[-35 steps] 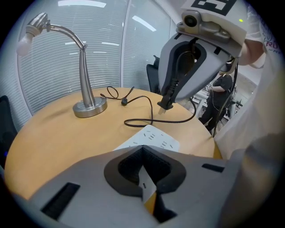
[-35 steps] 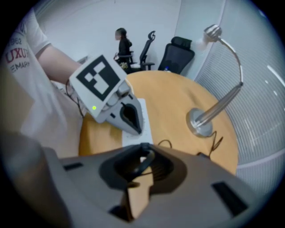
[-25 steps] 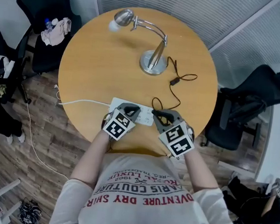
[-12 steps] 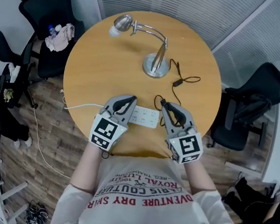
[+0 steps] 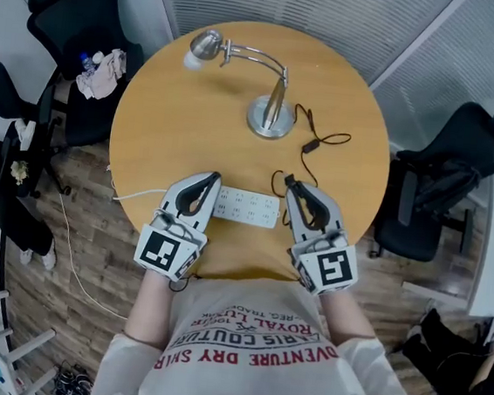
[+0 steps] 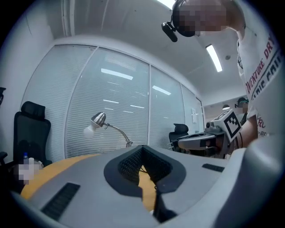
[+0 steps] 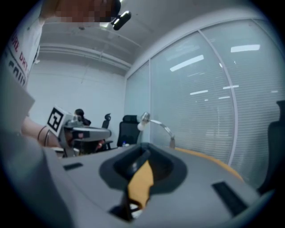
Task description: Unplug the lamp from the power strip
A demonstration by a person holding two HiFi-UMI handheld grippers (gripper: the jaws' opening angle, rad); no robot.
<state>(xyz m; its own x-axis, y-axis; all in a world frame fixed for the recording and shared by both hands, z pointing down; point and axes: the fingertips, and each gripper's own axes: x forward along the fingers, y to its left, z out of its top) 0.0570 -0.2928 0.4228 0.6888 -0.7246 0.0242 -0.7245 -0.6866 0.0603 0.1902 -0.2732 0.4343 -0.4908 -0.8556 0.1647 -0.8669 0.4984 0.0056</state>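
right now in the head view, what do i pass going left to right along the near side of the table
white cable → left hand-held gripper → power strip → right hand-held gripper → black office chair

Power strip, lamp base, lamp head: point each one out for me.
power strip (image 5: 246, 206), head view, middle of its white top face.
lamp base (image 5: 257, 121), head view, left rim of the round foot.
lamp head (image 5: 203, 46), head view, top of the metal shade.
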